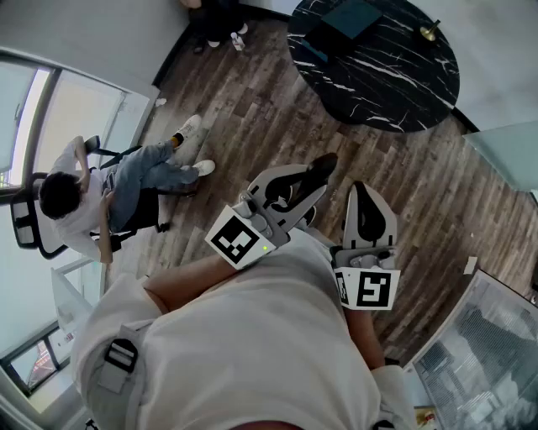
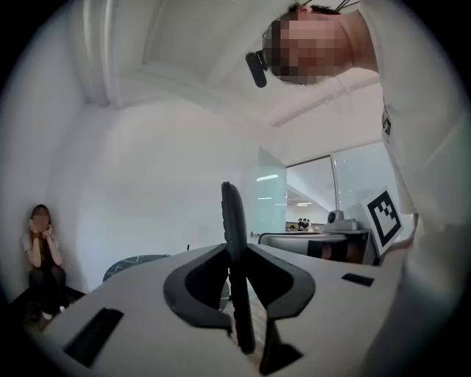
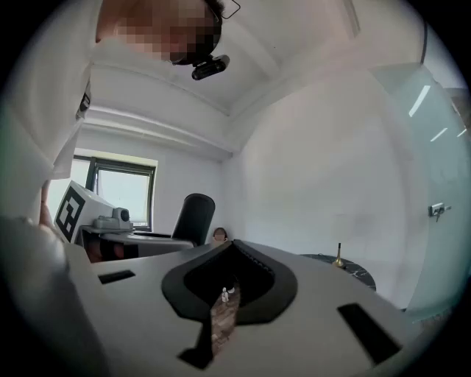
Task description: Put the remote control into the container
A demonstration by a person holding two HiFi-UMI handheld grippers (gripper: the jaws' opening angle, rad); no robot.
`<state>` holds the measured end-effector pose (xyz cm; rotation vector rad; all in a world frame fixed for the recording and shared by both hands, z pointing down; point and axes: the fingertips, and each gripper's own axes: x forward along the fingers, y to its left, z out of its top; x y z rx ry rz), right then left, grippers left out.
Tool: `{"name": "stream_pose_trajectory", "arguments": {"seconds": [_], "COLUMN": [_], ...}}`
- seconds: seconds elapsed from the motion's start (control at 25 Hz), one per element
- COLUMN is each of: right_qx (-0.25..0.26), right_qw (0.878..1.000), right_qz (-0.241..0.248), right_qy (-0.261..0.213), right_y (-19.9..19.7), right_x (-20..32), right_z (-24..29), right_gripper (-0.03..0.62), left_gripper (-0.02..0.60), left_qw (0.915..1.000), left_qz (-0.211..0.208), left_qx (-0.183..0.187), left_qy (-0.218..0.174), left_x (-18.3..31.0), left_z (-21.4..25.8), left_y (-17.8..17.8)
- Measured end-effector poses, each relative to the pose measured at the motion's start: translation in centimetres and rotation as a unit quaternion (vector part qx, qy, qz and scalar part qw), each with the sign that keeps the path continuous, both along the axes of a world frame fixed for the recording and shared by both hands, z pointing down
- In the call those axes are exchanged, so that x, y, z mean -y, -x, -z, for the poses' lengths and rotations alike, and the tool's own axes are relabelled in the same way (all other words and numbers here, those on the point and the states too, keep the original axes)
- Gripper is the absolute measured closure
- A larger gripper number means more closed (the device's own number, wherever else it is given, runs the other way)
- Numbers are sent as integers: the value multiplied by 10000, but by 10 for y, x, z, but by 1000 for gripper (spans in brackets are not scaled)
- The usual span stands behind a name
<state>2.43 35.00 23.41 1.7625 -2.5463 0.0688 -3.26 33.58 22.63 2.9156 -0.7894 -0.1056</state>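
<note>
The remote control point(image 2: 234, 221) is held edge-on in the left tongs point(image 1: 294, 186). They are clenched on its lower part, so much of its length stands out beyond their tips. The right tongs point(image 1: 366, 206), just beside the left ones, are pressed together on nothing. Only a sliver of the wooden floor point(image 1: 252, 109) is seen through the slit between them. Both tongs are carried close to the body, over the floor, with no bench beneath them.

No container can be named with certainty. A dark teal box-like thing point(image 1: 349, 18) lies on the round black bench point(image 1: 395, 76), well ahead of both tongs, and is judged the likely target. Whether it is open cannot be told.

The main risk is judged to be slip. The remote is gripped near 1 end only, and a swing on the way could lever it loose and drop it to the floor. A 2nd risk is that its free end is knocked against the bench rim or the box wall while being lowered. A small brass object point(image 1: 429, 32), to the right of the box, could be toppled.

Open floor lies ahead of the tongs as far as the bench edge. A seated person point(image 1: 101, 189) is well off to the left of the left tongs. A glassy panel point(image 1: 496, 336) is near the right tongs on their right. The straight path ahead is therefore judged clear.
</note>
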Motion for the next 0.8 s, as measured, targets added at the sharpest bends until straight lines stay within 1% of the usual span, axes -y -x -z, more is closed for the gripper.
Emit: {"name": "stream_pose_trajectory", "arguments": {"seconds": [0.12,0.24,0.32,0.44,0.56,0.8], "right_qx": [34,126,208,201,204,195], "right_qw": [10000,9999,9997,9997,9996,9996], "right_qz": [-21,67,134,153,179,196], "right_qy": [-6,26,38,14,-38,-104], "right_y": [-6,-11,-12,-13,-14,-17], "right_x": [-2,-4,-5,-5,-2,11], "right_z": [0,-2,-4,-4,0,3], "right_gripper": [583,583,583,583,583,583], "left_gripper": [502,502,502,502,502,502], "left_qw": [10000,10000,10000,9999,9998,9997], "left_qz": [52,92,100,100,162,225], "left_qx": [-23,-19,0,59,85,58], "left_qy": [43,24,1,-4,9,-99], "left_x": [-1,-4,-6,-8,-4,10], "left_z": [-1,-1,-2,-3,-2,3], "left_y": [-4,-10,-12,-15,-14,-13]}}
